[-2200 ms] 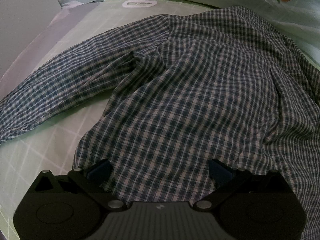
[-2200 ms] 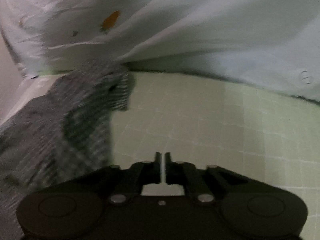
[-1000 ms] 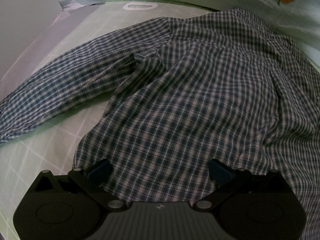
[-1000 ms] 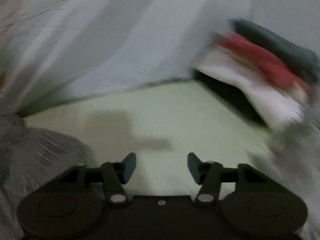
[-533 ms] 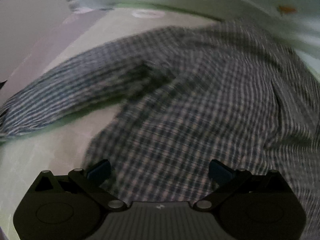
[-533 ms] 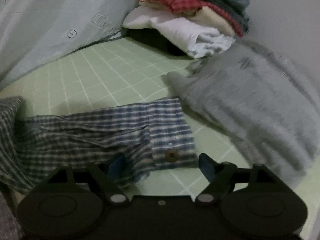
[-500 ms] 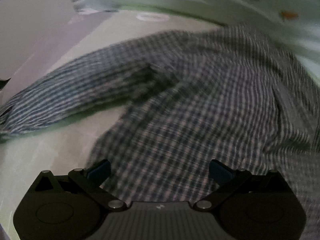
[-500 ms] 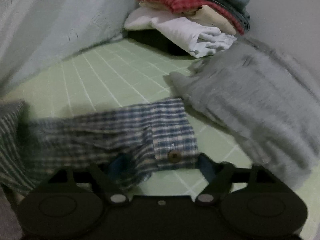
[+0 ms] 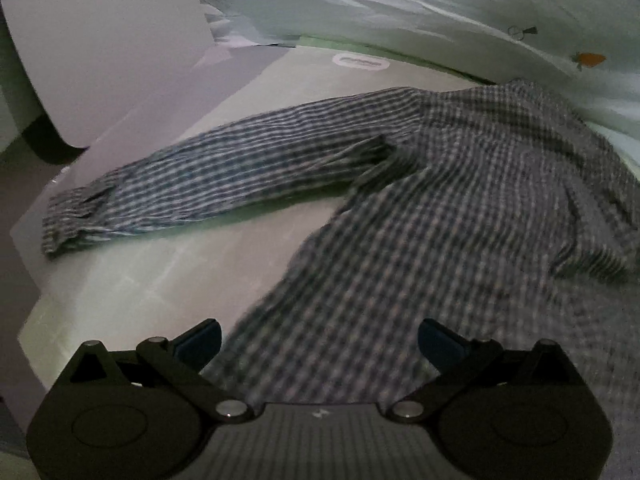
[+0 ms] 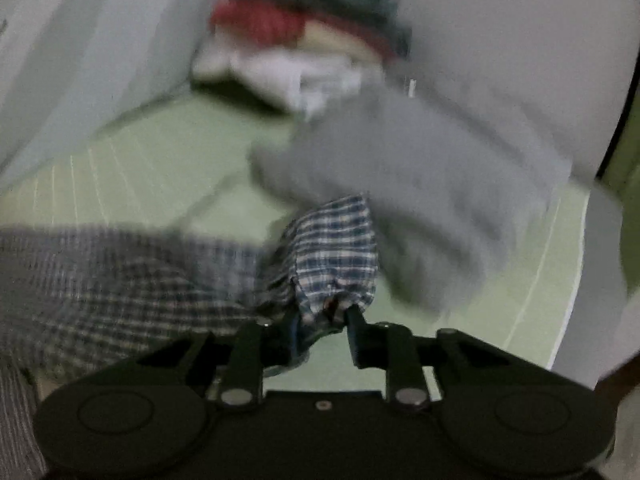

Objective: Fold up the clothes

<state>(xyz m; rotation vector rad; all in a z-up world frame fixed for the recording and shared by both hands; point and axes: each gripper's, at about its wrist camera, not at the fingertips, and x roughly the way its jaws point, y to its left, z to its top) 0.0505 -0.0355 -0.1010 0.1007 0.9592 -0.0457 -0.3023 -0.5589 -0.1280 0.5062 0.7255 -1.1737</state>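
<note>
- Plaid shirt (image 9: 460, 216) lies spread on a pale green mat w/ a white grid (image 9: 132, 280); body of it fills the right half of the left wrist view, crumpled in places.
- One sleeve (image 9: 208, 184) stretches out to the left across the mat, cuff end near the mat's left edge.
- Left hand-held gripper (image 9: 318, 338): spread wide, nothing pinched. It hangs just over the shirt's near hem; blue pads sit either side of the cloth, not touching as far as I can tell.
- Right hand-held gripper (image 10: 322, 320): pinching the other sleeve's cuff (image 10: 336, 252). Cuff bunches up between the fingers and stands above the mat; rest of that sleeve trails off to the left, blurred.
- Grey garment (image 10: 420, 200) lies on the mat right behind the held cuff, looks to be just beside it; too blurred to say if they touch.
- Pile of folded clothes (image 10: 304, 44) at the far end of the right view: dark teal on top, red, cream, then white underneath. Well apart from the shirt.
- Pale sheet w/ small prints (image 9: 440, 4) runs along the far edge of the mat, incl. an orange carrot print (image 9: 588, 60); shirt's shoulder area is close against it.
- White board (image 9: 108, 48) stands at the far left, beyond the sleeve.
- Right wrist view is heavily smeared; detail beyond the cuff is poor.
</note>
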